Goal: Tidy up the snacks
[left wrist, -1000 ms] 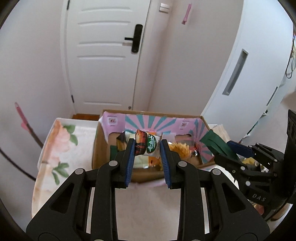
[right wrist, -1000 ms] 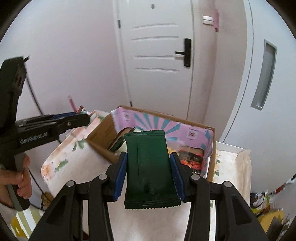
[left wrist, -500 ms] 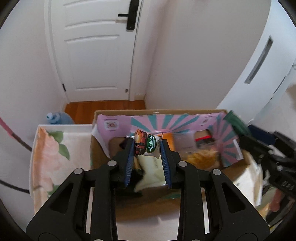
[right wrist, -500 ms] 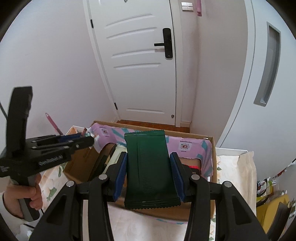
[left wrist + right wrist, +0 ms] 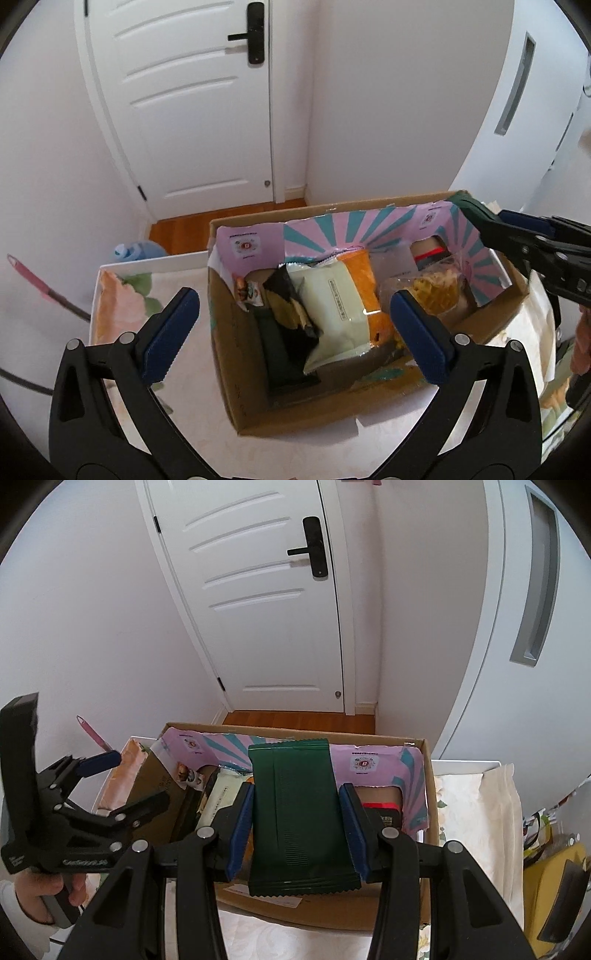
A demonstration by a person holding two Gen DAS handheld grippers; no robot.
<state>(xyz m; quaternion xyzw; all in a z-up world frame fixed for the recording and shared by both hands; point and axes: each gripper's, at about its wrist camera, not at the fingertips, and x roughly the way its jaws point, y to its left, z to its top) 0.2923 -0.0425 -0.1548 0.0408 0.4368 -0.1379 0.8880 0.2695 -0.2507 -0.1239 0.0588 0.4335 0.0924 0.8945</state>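
Note:
A cardboard box point(image 5: 236, 373) with a pink and teal lining holds several snack packs. My left gripper point(image 5: 291, 332) is open and empty above the box's near left part. The small brown and green snack point(image 5: 248, 291) lies in the box's far left corner, beside a pale green pack point(image 5: 332, 306) and a dark pack point(image 5: 284, 354). My right gripper point(image 5: 297, 830) is shut on a dark green packet point(image 5: 297, 819) and holds it over the box point(image 5: 428, 849). The left gripper also shows at the left of the right wrist view point(image 5: 122, 779).
The box stands on a white table with a floral cloth point(image 5: 118, 306). A white door point(image 5: 192, 110) and wood floor lie beyond. A blue water jug point(image 5: 136, 251) stands on the floor. Yellow bags point(image 5: 546, 878) lie at the right of the table.
My left gripper opened and let the small snack drop into the box's far left corner. Both grippers moved forward over the box; the right one still holds the green packet.

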